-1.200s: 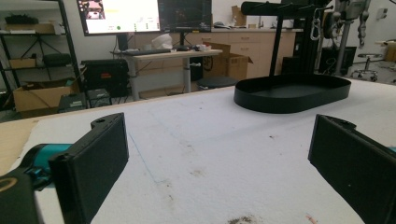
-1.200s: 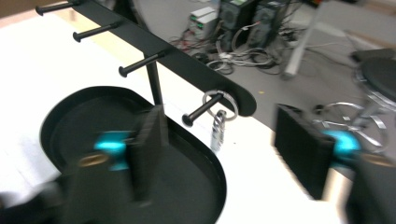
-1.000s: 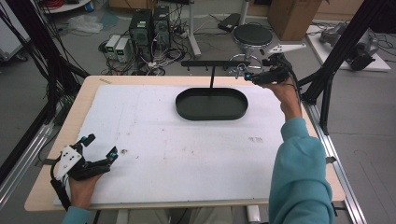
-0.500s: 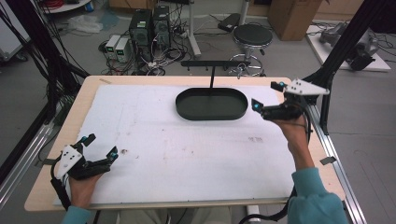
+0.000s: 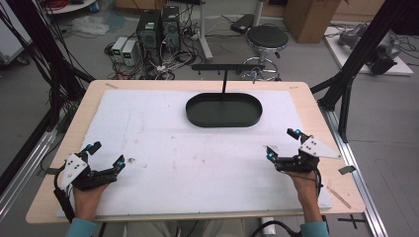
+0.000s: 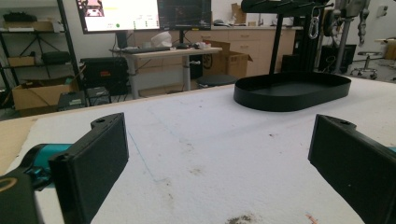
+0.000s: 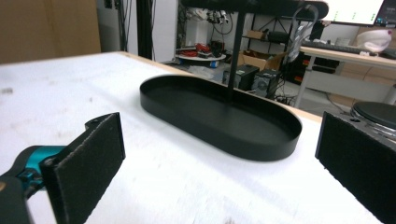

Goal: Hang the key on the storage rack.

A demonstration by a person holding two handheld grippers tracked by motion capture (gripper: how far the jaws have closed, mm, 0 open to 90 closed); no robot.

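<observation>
both forearms came in from the bottom of the high view, sleeves just showing at the wrists. the left hand [image 5: 88,197] held the left gripper [image 5: 105,158] low over the near left part of the surface [image 5: 197,163], its jaws spread wide apart with nothing between them. the right hand [image 5: 304,185] held the right gripper [image 5: 283,144] over the near right part, jaws likewise parted wide and empty. the two grippers were well apart from each other, both pointing away from the person.
</observation>
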